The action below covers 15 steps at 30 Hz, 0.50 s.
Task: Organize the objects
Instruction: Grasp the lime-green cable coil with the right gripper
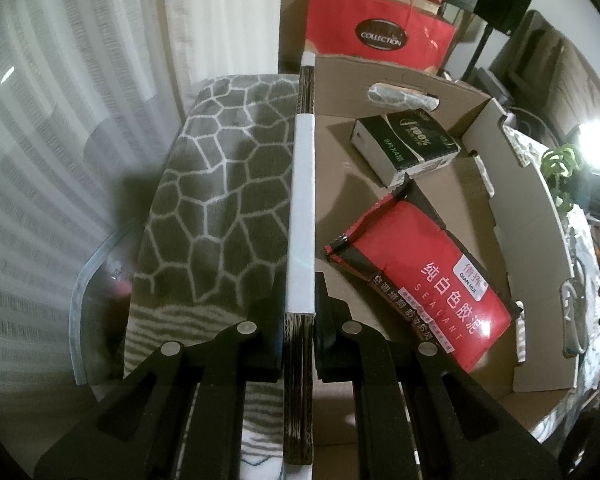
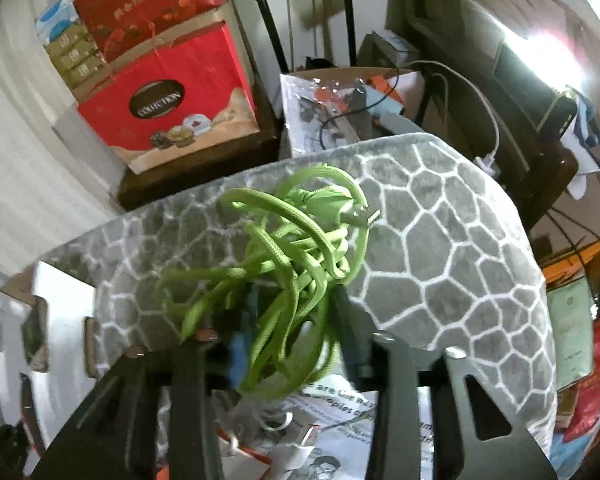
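Observation:
An open cardboard box holds a red sealant pouch and a dark green tissue pack. My left gripper is shut on the box's near wall, which has white tape along its top edge. A tangled bright green cable lies on a grey mat with a white cell pattern. My right gripper is closed around the lower part of that bundle, with the strands pinched between its fingers. The cable also shows small at the right of the left wrist view.
The grey mat lies left of the box wall. A red gift bag stands behind the box, and the right wrist view shows it too. Papers, wires and boxes clutter the floor around the mat. A bright lamp glares at the right.

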Motion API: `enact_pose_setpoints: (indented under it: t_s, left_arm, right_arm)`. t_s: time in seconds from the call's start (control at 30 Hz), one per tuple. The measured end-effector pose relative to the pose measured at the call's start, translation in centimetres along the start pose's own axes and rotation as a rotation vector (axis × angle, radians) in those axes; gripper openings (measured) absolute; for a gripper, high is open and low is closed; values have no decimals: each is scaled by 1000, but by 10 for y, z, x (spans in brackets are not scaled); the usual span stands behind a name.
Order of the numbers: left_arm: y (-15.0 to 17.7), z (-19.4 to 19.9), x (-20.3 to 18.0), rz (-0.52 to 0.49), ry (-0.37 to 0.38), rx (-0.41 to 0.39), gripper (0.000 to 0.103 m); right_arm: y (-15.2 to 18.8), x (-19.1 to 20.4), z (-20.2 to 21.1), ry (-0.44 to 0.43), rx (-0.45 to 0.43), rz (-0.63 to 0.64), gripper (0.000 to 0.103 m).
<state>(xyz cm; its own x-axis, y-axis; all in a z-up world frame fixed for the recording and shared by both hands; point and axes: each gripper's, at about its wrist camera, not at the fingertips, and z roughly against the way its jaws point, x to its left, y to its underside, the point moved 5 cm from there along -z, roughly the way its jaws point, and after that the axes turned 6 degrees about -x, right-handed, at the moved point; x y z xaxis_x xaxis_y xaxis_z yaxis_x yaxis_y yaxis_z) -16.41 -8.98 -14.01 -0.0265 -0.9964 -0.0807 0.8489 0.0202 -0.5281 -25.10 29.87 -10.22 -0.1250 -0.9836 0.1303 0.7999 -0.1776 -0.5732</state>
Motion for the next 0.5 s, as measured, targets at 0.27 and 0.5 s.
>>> enact_pose_setpoints:
  t_s: [0.27, 0.5]
  left_arm:
    - [1, 0, -1, 0, -5, 1, 10]
    - [1, 1, -2, 3, -9, 5, 10]
  right_arm:
    - [-6, -4, 11, 16, -47, 22, 10]
    - [-17, 0, 36, 4, -100, 37, 9]
